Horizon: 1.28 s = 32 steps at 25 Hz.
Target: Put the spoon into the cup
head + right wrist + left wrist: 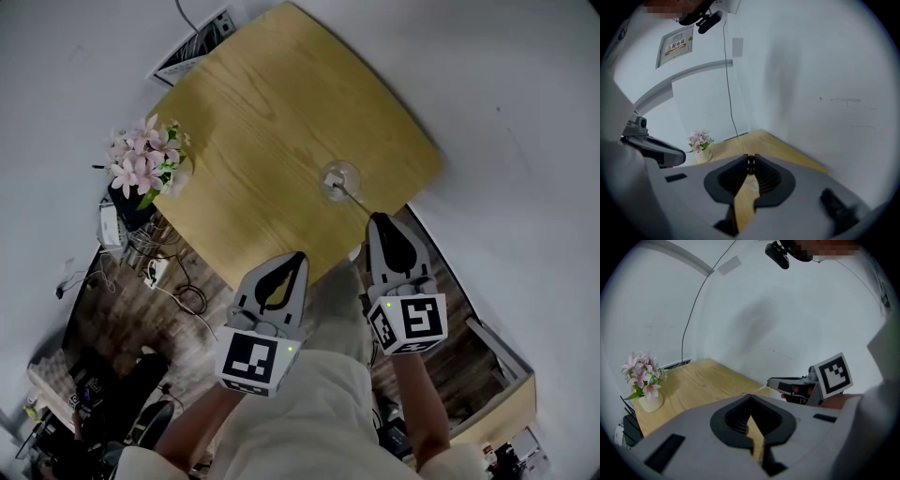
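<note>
Spoon [352, 195] bowl is hard to make out inside the cup [330, 171]. Right hand-held gripper [377, 218] pinches its handle end; left hand-held gripper [300, 256] is pressed together, empty.

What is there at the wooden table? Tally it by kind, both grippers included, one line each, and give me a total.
Clear cup: 1
Spoon: 1
Vase of pink flowers: 1
Grippers: 2 (left gripper, right gripper)
Total: 5
</note>
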Motion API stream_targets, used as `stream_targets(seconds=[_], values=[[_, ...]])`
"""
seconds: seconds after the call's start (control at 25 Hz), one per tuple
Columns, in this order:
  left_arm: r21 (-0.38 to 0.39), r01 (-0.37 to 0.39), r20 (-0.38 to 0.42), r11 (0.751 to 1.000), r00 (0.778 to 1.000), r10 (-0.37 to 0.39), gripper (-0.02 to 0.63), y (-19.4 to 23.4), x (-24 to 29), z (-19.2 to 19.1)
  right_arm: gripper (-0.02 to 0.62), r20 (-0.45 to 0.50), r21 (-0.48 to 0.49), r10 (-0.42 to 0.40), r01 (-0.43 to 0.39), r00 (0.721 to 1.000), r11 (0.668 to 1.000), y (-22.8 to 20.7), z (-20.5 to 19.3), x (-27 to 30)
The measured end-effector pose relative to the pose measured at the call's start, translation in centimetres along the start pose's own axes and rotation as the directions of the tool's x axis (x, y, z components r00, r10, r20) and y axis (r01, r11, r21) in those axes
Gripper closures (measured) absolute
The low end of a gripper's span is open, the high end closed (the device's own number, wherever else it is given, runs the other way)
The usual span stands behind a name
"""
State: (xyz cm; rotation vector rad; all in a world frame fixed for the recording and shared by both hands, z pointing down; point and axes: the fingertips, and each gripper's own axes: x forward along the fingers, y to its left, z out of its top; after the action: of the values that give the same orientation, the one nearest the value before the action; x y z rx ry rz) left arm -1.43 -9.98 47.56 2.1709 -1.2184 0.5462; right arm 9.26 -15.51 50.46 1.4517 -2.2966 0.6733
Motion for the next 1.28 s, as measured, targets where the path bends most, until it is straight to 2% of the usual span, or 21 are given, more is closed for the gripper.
stream_targets(seconds=[0.68, 0.92, 1.08, 1.28], values=[[-0.032, -0.031, -0.053, 0.999, 0.998, 0.029, 0.599, 2.3, 2.5, -2.5, 0.537, -0.168, 0.035, 0.035, -0.029, 0.985, 0.999, -0.6, -5.0, 6.4], [-0.024, -0.027, -0.053, 0.999, 0.998, 0.026, 0.600, 2.5, 2.7, -2.2, 0.534, -0.165, 0.067, 0.042, -0.031, 0.985, 0.997, -0.8, -4.9, 6.4], [-0.015, -0.020, -0.047, 1.000, 0.999, 0.019, 0.599, 2.3, 2.5, -1.8, 0.473, -0.155, 0.061, 0.011, -0.002, 0.988, 0.998, -1.3, -4.6, 5.8], [-0.004, -0.008, -0.018, 1.000, 1.000, 0.008, 0.598, 1.5, 1.6, -0.9, 0.465, -0.132, 0.042, -0.032, 0.037, 0.991, 0.998, -1.8, -3.6, 4.1]])
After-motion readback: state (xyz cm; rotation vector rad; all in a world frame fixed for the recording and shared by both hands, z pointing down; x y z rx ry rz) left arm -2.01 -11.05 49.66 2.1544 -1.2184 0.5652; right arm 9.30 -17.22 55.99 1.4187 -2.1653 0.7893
